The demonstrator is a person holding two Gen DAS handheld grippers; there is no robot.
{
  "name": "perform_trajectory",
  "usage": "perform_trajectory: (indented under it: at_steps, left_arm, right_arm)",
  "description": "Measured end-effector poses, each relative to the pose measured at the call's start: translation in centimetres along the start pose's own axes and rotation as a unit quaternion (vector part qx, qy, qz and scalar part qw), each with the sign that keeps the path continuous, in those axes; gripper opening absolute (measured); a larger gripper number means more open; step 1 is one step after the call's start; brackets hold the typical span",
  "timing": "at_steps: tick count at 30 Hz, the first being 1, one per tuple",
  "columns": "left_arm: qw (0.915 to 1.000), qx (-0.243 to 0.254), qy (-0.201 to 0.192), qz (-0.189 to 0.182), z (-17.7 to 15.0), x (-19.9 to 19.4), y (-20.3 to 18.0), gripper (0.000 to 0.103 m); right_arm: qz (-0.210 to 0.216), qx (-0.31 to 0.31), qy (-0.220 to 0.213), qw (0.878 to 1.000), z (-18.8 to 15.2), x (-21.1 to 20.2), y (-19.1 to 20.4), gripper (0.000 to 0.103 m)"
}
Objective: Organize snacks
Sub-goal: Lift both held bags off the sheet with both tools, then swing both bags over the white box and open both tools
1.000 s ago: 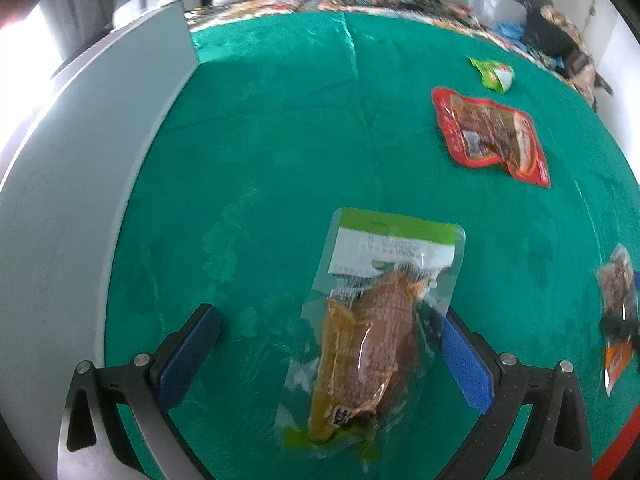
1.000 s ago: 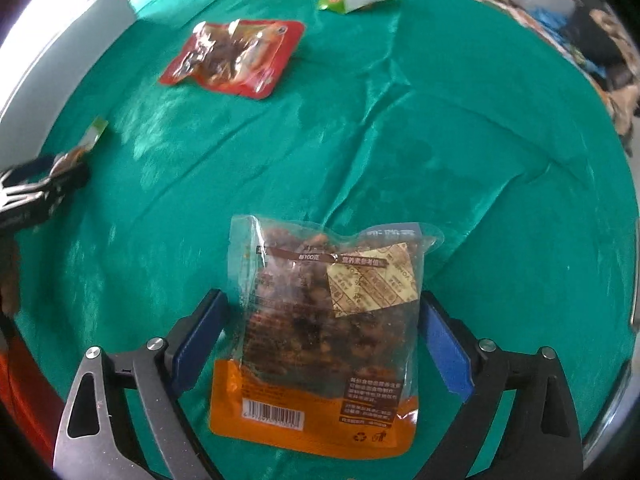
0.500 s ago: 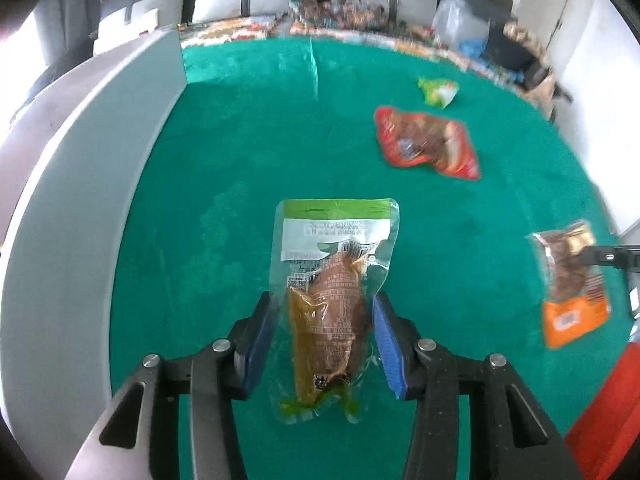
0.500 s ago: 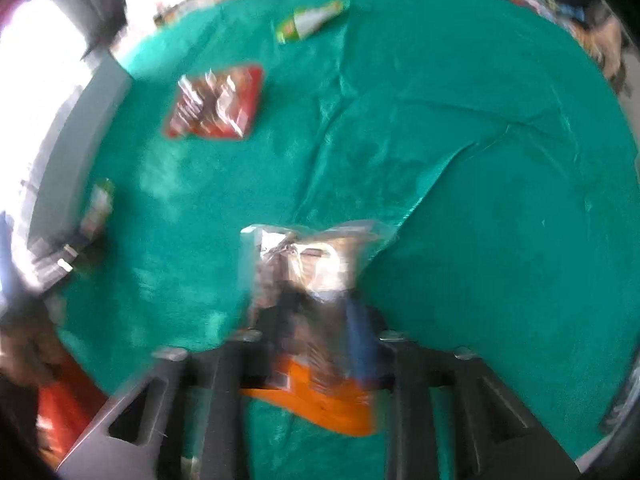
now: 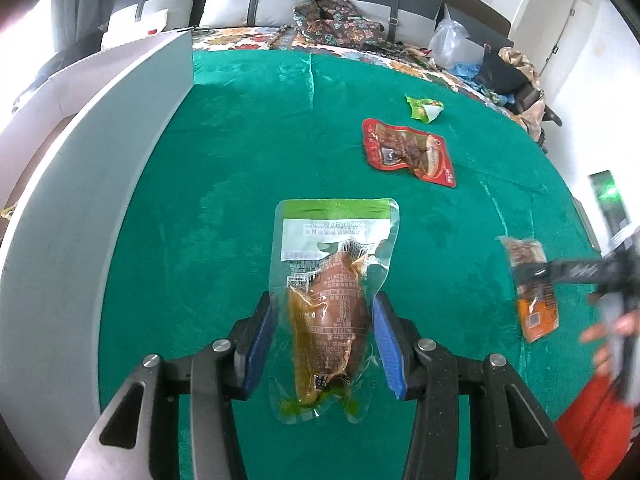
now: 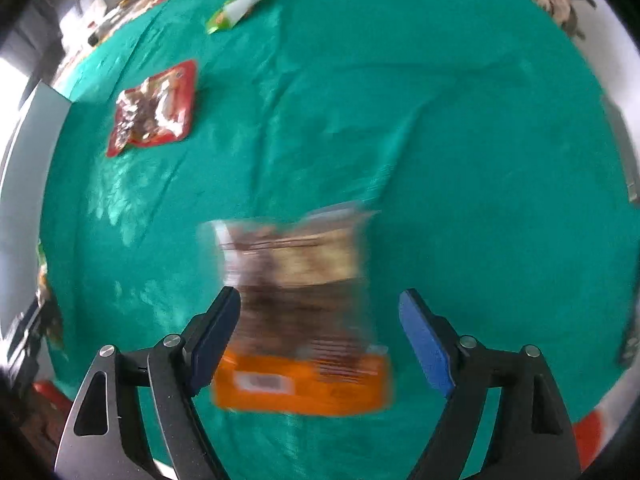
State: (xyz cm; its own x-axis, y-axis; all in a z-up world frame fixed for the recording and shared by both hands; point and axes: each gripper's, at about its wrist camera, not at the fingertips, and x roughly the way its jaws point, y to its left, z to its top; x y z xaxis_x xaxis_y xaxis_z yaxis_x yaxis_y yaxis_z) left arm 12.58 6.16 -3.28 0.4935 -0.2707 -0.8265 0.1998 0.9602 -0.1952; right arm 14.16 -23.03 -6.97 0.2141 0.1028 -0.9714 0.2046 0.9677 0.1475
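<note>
The snacks lie spread on a worktop (image 5: 248, 152) with a green cloth. The left gripper (image 5: 324, 344) is closed on a clear pouch (image 5: 332, 300) with a green top and a brown piece inside; both blue pads press its sides. The right gripper (image 6: 320, 340) has just been opening and its jaws stand wide apart; an orange-bottomed pouch (image 6: 296, 312), blurred, is between them, and the right pad does not touch it. Farther away lie a red pouch (image 5: 408, 152) and a small green packet (image 5: 424, 107), near each other. A grey board (image 5: 80, 208) stands along the left side.
</note>
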Motion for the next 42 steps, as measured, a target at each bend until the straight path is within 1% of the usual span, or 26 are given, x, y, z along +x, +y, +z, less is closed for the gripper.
perform_trajectory:
  at_steps: [1,2,3,5,7,8,9,13,15,16,18,19,22,23,24,25,27,28,29,31,32,33,36,37,38,42]
  left_arm:
    - [1.0000,0.000,-0.001,0.000,0.0,-0.1,-0.1,0.047]
    - [1.0000,-0.001,-0.001,-0.001,-0.1,-0.3,0.0,0.047]
    - [1.0000,-0.004,-0.002,-0.002,0.0,-0.5,0.1,0.047]
    - [0.9999,-0.011,-0.006,-0.006,0.0,-1.1,0.5,0.047]
    - [0.9997,-0.017,-0.011,-0.012,0.1,-1.8,0.8,0.047]
    - [0.9995,-0.022,-0.016,-0.017,0.1,-2.2,1.0,0.047]
    - [0.9991,-0.028,-0.020,-0.023,0.3,-2.7,1.1,0.047]
    - [0.9976,-0.038,-0.040,-0.042,0.8,-4.8,1.2,0.047]
    - [0.9960,-0.048,-0.049,-0.057,1.1,-6.0,1.5,0.047]
    - [0.9946,-0.058,-0.054,-0.066,1.4,-7.0,1.9,0.047]
    - [0.9910,-0.081,-0.068,-0.082,2.1,-9.3,3.5,0.047]
    - [0.9895,-0.090,-0.076,-0.084,2.4,-10.3,4.4,0.047]
    - [0.9838,-0.125,-0.111,-0.065,3.5,-14.6,9.2,0.047]
    - [0.9821,-0.135,-0.119,-0.055,3.6,-15.6,10.7,0.047]
    - [0.9801,-0.147,-0.129,-0.036,3.7,-16.9,12.7,0.047]
    - [0.9786,-0.154,-0.136,-0.009,3.7,-17.9,14.5,0.047]
    - [0.9760,-0.165,-0.137,0.034,3.2,-18.9,17.5,0.047]
    - [0.9744,-0.171,-0.135,0.056,2.9,-19.3,19.1,0.048]
    - [0.9727,-0.174,-0.131,0.081,2.4,-19.5,20.6,0.049]
    - [0.9670,-0.183,-0.113,0.136,1.2,-19.0,23.0,0.056]
    - [0.9628,-0.193,-0.103,0.158,0.6,-18.6,24.3,0.066]
    - [0.9586,-0.207,-0.096,0.170,-0.2,-18.3,25.5,0.076]
    - [0.9486,-0.237,-0.098,0.186,-2.5,-18.7,27.8,0.080]
    - [0.9453,-0.245,-0.101,0.190,-3.2,-18.9,28.2,0.081]
    - [0.9425,-0.252,-0.106,0.193,-3.7,-18.9,28.5,0.086]
    - [0.9367,-0.275,-0.120,0.181,-4.9,-18.8,28.9,0.088]
  right_arm:
    - [-0.017,-0.014,-0.012,1.000,-0.3,0.7,1.4,0.095]
    - [-0.050,-0.039,-0.028,0.998,-0.6,1.3,2.7,0.096]
    - [-0.060,-0.057,-0.047,0.995,-0.9,1.4,3.6,0.097]
    - [-0.052,-0.059,-0.077,0.994,-1.3,1.6,3.9,0.098]
    - [-0.052,-0.084,-0.073,0.992,-1.1,1.5,3.8,0.093]
    - [-0.048,-0.093,-0.064,0.992,-1.2,1.3,3.5,0.085]
    - [-0.047,-0.100,-0.063,0.992,-1.2,1.0,3.3,0.065]
    - [-0.008,-0.082,-0.047,0.995,-1.4,-0.6,0.1,0.061]
    - [0.040,-0.049,-0.055,0.996,-1.4,-1.6,-1.9,0.060]
    - [0.076,-0.025,-0.063,0.995,-1.4,-2.7,-2.8,0.060]
    - [0.126,-0.012,-0.081,0.989,-1.2,-4.7,-2.8,0.061]
    - [0.146,-0.020,-0.092,0.985,-0.9,-6.3,-1.9,0.061]
    - [0.200,-0.059,-0.116,0.971,0.2,-10.1,3.1,0.061]
    - [0.231,-0.084,-0.123,0.961,0.6,-11.8,6.4,0.061]
    - [0.250,-0.104,-0.127,0.954,0.8,-12.8,9.0,0.061]
    - [0.274,-0.135,-0.130,0.943,0.9,-14.3,12.6,0.061]
    - [0.306,-0.183,-0.128,0.925,0.5,-15.4,19.1,0.062]
    - [0.319,-0.203,-0.124,0.917,0.1,-15.8,21.8,0.062]
    - [0.336,-0.231,-0.116,0.906,-0.5,-16.5,25.3,0.062]
    - [0.346,-0.264,-0.104,0.894,-1.9,-16.2,30.3,0.069]
    - [0.348,-0.276,-0.093,0.891,-2.3,-15.3,33.0,0.079]
    - [0.349,-0.286,-0.074,0.889,-2.9,-13.9,35.9,0.086]
    - [0.330,-0.299,-0.017,0.895,-4.1,-10.1,40.4,0.087]
    - [0.325,-0.297,-0.014,0.898,-4.2,-9.5,40.7,0.087]
    - [0.326,-0.292,-0.022,0.899,-4.3,-9.1,40.6,0.087]
    - [0.361,-0.272,-0.041,0.891,-3.9,-9.5,39.2,0.087]
